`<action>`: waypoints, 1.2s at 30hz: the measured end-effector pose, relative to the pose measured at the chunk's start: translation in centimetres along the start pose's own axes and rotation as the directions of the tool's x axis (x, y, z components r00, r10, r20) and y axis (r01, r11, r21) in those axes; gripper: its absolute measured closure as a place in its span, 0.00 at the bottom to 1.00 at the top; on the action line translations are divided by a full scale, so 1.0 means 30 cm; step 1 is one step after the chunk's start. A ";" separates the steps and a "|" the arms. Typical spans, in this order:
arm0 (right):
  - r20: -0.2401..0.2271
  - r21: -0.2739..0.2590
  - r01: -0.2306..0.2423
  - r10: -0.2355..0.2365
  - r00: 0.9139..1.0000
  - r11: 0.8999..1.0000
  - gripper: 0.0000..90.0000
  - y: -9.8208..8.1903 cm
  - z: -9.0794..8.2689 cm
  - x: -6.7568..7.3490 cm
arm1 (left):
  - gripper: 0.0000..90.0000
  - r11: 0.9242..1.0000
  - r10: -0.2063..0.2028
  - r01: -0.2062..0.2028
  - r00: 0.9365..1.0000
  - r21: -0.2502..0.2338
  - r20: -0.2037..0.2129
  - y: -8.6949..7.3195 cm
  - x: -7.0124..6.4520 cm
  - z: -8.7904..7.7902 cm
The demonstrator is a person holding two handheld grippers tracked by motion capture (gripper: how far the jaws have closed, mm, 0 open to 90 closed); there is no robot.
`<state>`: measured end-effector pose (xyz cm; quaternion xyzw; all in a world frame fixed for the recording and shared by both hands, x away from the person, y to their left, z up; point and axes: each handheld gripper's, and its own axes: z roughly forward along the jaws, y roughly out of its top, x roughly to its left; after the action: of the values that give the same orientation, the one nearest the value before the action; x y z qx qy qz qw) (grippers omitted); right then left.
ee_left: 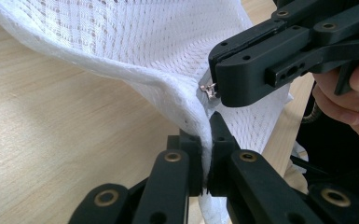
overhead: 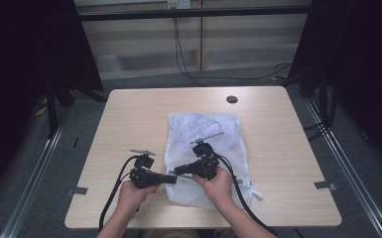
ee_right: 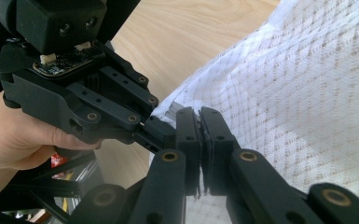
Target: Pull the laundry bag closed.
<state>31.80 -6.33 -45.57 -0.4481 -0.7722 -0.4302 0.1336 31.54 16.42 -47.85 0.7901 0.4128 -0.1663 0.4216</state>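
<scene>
We see the left hand-held gripper (ee_left: 206, 154) clamped on the white mesh laundry bag's (overhead: 203, 134) edge; the right hand-held gripper (ee_right: 200, 140) pinches its zipper pull (ee_left: 208, 89) above the worktop (overhead: 129, 119).

No text, label, brand, number or sign can be read anywhere in these views.

Light's even and soft from overhead on my table (overhead: 129, 114), w/ no hard shadows; surroundings fall off to near black at both sides. High view's a bit soft, low-res. My gripper views are bright; white mesh bag (ee_left: 135, 42) nearly blows out, near jaws slightly blurred.
</scene>
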 end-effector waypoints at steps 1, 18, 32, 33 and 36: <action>0.001 0.002 -0.004 0.004 1.000 1.000 0.97 0.000 -0.001 -0.001 | 0.98 1.000 -0.012 0.012 1.000 -0.003 0.011 0.000 -0.001 -0.001; -0.010 0.009 -0.016 0.016 1.000 1.000 0.97 -0.005 -0.011 -0.013 | 0.98 1.000 -0.001 0.001 1.000 0.002 0.006 0.001 -0.002 -0.001; 0.007 0.005 -0.007 0.007 1.000 1.000 0.97 -0.006 -0.029 -0.028 | 0.98 1.000 -0.002 0.002 1.000 -0.021 0.000 0.002 0.000 -0.010; 0.007 0.005 -0.007 0.007 1.000 1.000 0.97 -0.006 -0.029 -0.028 | 0.98 1.000 -0.002 0.002 1.000 -0.021 0.000 0.002 0.000 -0.010; 0.014 0.008 -0.018 0.018 1.000 1.000 0.97 -0.008 -0.036 -0.036 | 0.98 1.000 -0.011 0.011 1.000 -0.029 0.000 0.001 0.003 -0.019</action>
<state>32.02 -7.84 -45.70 -0.4576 -0.7708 -0.4225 0.1339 31.58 16.90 -47.56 0.7817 0.4195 -0.1627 0.4319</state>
